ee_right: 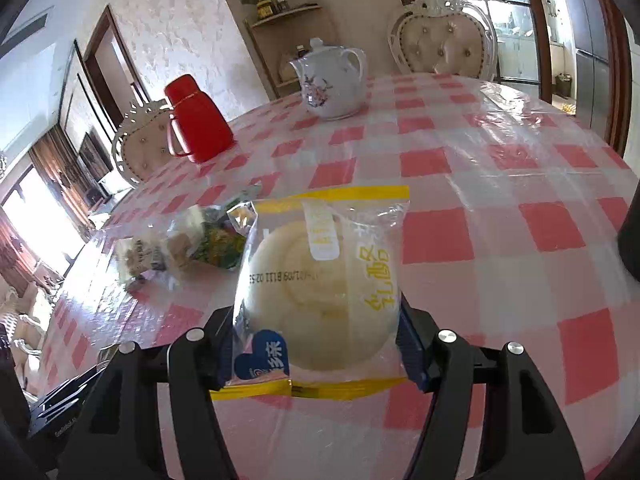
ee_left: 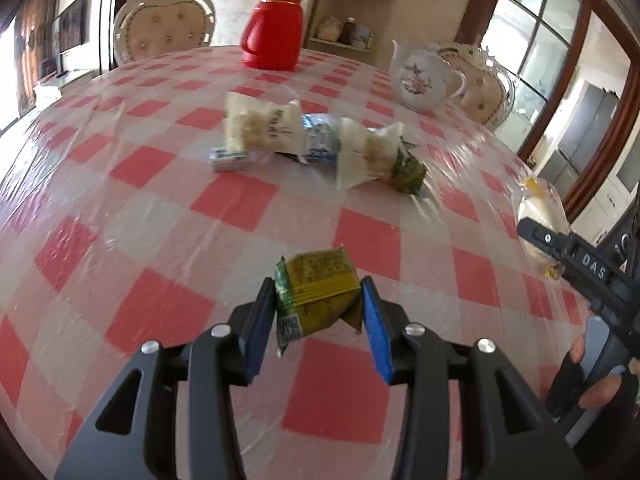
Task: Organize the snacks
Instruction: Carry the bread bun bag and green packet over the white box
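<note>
Two snacks are gripped above the checked table point(ee_left: 160, 200): the small green-and-yellow foil packet point(ee_left: 316, 284) in the left jaws, nearer the snack pile point(ee_left: 316, 144), the clear-wrapped round cake point(ee_right: 320, 292) in the right jaws

"DAS" is printed on the right hand-held gripper point(ee_left: 536, 236)'s black finger.

A: In the right wrist view we find the snack heap point(ee_right: 188, 244) blurred, its wrappers unreadable.
B: In the left wrist view we see the round bun packet point(ee_left: 538, 216) partly hidden behind the right gripper point(ee_left: 560, 248).
</note>
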Demonstrator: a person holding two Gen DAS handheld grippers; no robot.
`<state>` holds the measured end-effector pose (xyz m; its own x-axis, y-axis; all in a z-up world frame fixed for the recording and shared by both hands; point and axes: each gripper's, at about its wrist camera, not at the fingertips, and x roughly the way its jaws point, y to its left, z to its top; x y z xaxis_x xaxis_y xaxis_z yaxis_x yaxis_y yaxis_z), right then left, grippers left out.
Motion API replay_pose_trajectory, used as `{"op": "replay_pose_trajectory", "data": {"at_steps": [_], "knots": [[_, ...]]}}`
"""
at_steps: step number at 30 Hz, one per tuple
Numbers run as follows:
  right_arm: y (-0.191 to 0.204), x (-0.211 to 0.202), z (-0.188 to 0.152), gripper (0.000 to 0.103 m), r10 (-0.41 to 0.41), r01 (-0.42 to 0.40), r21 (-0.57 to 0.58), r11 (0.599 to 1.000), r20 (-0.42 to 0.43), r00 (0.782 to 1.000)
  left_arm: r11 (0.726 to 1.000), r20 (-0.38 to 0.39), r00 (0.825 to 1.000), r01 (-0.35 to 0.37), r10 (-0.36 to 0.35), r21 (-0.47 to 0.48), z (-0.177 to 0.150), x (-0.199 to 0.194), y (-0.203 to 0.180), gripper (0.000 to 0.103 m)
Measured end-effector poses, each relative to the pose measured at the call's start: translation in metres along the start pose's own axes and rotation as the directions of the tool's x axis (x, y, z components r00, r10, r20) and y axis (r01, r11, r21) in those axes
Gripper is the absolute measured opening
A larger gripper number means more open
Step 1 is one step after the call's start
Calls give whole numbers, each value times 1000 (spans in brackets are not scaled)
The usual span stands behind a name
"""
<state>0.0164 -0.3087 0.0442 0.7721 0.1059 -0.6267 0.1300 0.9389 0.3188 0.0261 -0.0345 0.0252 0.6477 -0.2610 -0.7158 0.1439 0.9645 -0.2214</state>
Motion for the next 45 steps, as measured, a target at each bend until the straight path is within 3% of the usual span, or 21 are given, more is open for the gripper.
{"op": "replay_pose_trajectory", "data": {"at_steps": [11,21,29,36,45], "knots": [[75,-17,-46,63,165,-173,-125,977,-73,984,999,43,999,-31,33,-44,-13,-28,20,43],[123,-33,-79,63,247,-268,-186,945,-128,960,994,75,993,-83,88,-68,-35,-67,49,44],[161,-33,-101,63,311,-354,-214,910,-211,927,988,61,987,-145,148,-52,-63,-99,76,44],[202,-35,-123,63,355,-422,-251,871,-271,895,973,70,974,-207,215,-100,-88,-145,119,44],[270,-44,-161,63,406,-524,-335,783,-363,839,934,60,948,-295,313,-202,-120,-198,185,44]]}}
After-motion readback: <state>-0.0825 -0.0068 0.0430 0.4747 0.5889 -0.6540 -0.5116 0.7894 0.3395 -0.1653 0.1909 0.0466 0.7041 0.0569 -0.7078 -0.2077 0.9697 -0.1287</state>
